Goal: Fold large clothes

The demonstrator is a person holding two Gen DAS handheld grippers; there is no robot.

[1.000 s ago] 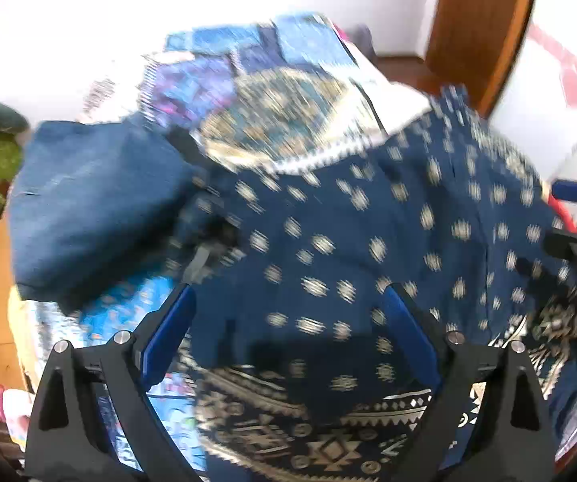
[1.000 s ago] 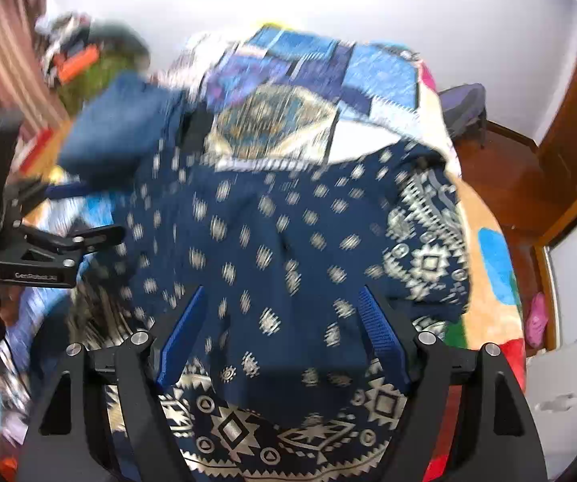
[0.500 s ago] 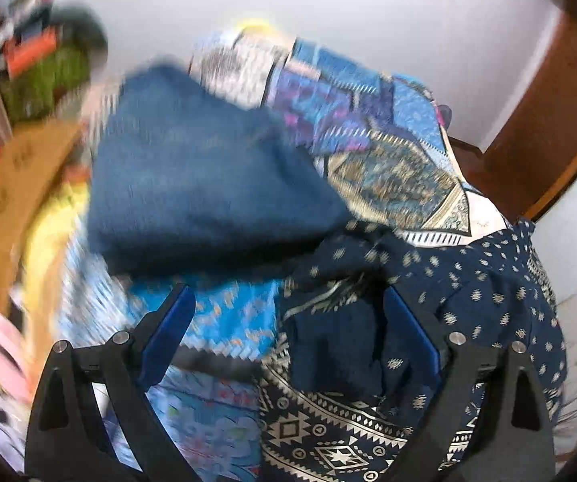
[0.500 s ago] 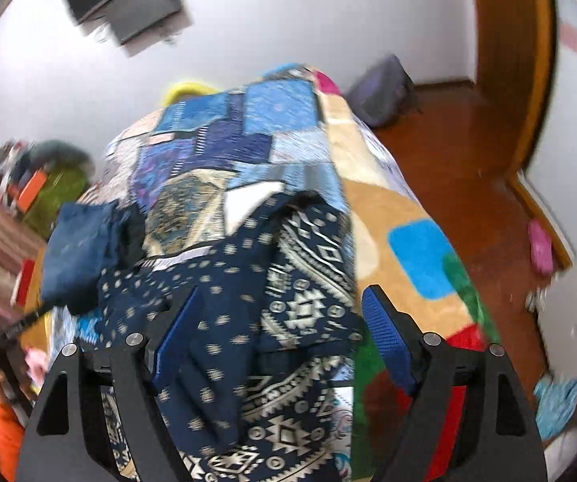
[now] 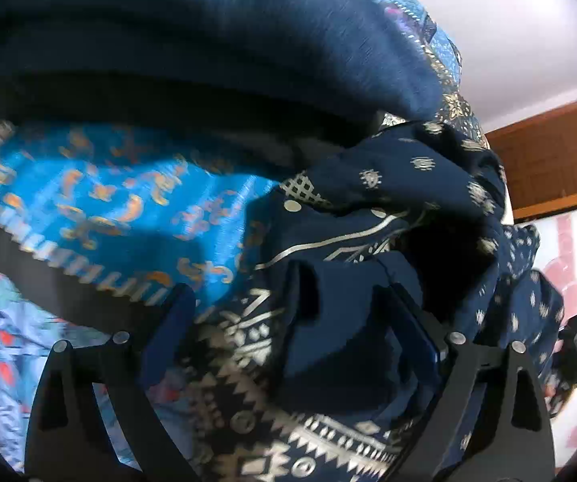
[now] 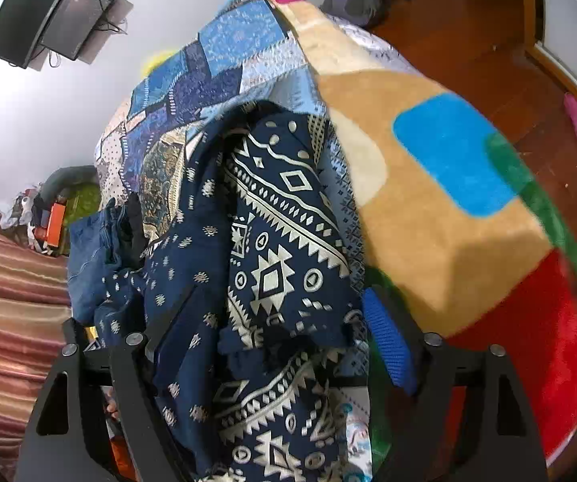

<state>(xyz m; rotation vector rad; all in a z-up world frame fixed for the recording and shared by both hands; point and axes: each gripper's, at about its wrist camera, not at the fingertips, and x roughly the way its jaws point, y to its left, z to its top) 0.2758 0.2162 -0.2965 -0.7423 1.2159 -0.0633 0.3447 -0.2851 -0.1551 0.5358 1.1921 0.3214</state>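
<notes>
A navy garment (image 5: 368,209) with pale dots and a geometric border lies crumpled on the bed. In the left wrist view my left gripper (image 5: 284,301) stands open low over its left end, a fold of the fabric lying loose between the blue pads. In the right wrist view the same garment (image 6: 280,241) runs away from me down the bed. My right gripper (image 6: 282,297) is open astride its bordered near edge, and the cloth partly hides the left finger. Neither pair of pads presses on the cloth.
A folded blue denim piece (image 5: 208,40) lies just beyond the garment's left end, also seen as the denim piece (image 6: 91,261). The patchwork bedspread (image 6: 240,40) covers the bed. A tan blanket (image 6: 429,221) with blue and red patches hangs at the right edge, above the wooden floor (image 6: 469,40).
Both grippers have dropped closer to the garment and rolled. The left view swung to the garment's left end by the denim, the right view to its right side by the bed edge.
</notes>
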